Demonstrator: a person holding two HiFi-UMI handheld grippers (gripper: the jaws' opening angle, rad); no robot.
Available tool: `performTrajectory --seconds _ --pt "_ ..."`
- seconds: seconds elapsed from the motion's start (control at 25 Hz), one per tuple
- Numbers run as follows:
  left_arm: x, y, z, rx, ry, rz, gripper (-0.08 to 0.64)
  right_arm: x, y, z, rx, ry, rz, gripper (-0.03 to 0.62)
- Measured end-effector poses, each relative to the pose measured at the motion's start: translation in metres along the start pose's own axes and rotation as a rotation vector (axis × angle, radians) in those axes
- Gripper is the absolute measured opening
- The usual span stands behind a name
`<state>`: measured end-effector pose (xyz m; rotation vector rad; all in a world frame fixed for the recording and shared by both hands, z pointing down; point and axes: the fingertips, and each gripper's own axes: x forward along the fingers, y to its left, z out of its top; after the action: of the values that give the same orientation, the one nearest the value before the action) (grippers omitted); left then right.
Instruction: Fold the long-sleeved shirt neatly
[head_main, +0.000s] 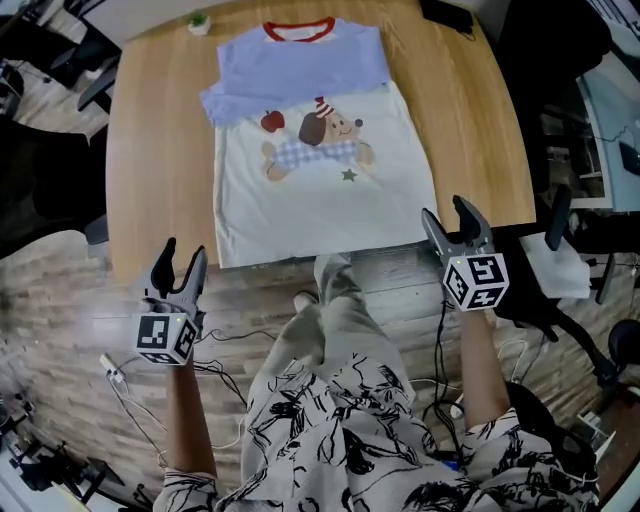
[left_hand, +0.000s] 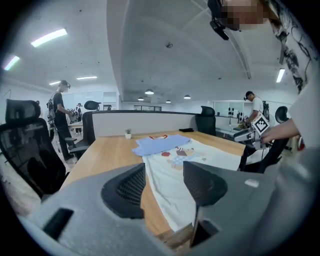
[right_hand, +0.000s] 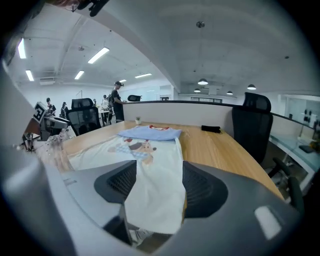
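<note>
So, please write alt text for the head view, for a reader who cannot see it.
A white shirt with a dog print lies flat on a wooden table, blue sleeves folded across its chest. Near the front edge, the left gripper and right gripper hover, jaws open and empty.

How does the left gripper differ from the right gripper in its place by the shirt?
The left gripper sits clear of the shirt, left of its hem corner; the right gripper is close to the other hem corner. The left gripper's jaws frame bare table and cloth, the right gripper's mostly cloth. Both are open, holding nothing.
</note>
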<state>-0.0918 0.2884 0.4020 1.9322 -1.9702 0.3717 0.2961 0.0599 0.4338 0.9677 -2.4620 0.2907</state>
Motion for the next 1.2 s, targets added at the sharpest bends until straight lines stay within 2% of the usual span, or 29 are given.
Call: performTrajectory --seconds 0.16,0.36,0.6,0.8,0.84,0.92,1.0,1.04,1.08,1.12,1.2 --pt "-0.001 -0.010 -0.061 -0.034 0.086 0.054 0.239 -0.011 -0.014 -0.056 0.071 0.062 -0.069 0.304" --pt "0.014 -0.022 -0.122 -0.058 0.189 0.074 0.230 -0.009 -0.019 -0.102 0.117 0.096 -0.096 0.318" --pt "0.031 -0.019 -0.158 -0.122 0.216 0.145 0.205 0.006 -0.019 -0.122 0.162 0.100 -0.102 0.318" --pt "0.032 -0.019 -0.158 -0.132 0.189 0.186 0.184 0.009 -0.021 -0.134 0.192 0.139 -0.121 0.309" --pt "0.032 -0.019 -0.159 -0.130 0.193 0.188 0.183 0.010 -0.022 -0.137 0.193 0.149 -0.128 0.293" --pt "0.031 -0.017 -0.160 -0.122 0.206 0.193 0.167 0.011 -0.023 -0.142 0.196 0.168 -0.144 0.223" --pt "0.032 -0.016 -0.160 -0.130 0.214 0.184 0.150 0.012 -0.023 -0.143 0.207 0.167 -0.150 0.200" --pt "0.033 -0.018 -0.160 -0.141 0.214 0.169 0.102 0.013 -0.022 -0.142 0.215 0.166 -0.144 0.173" --pt "0.034 -0.019 -0.159 -0.150 0.214 0.152 0.029 0.014 -0.020 -0.141 0.223 0.168 -0.131 0.116" --pt "0.034 -0.021 -0.160 -0.156 0.214 0.139 0.026 0.014 -0.017 -0.140 0.225 0.173 -0.119 0.054" --pt "0.031 -0.022 -0.160 -0.160 0.214 0.130 0.026 0.015 -0.010 -0.138 0.199 0.188 -0.105 0.042"
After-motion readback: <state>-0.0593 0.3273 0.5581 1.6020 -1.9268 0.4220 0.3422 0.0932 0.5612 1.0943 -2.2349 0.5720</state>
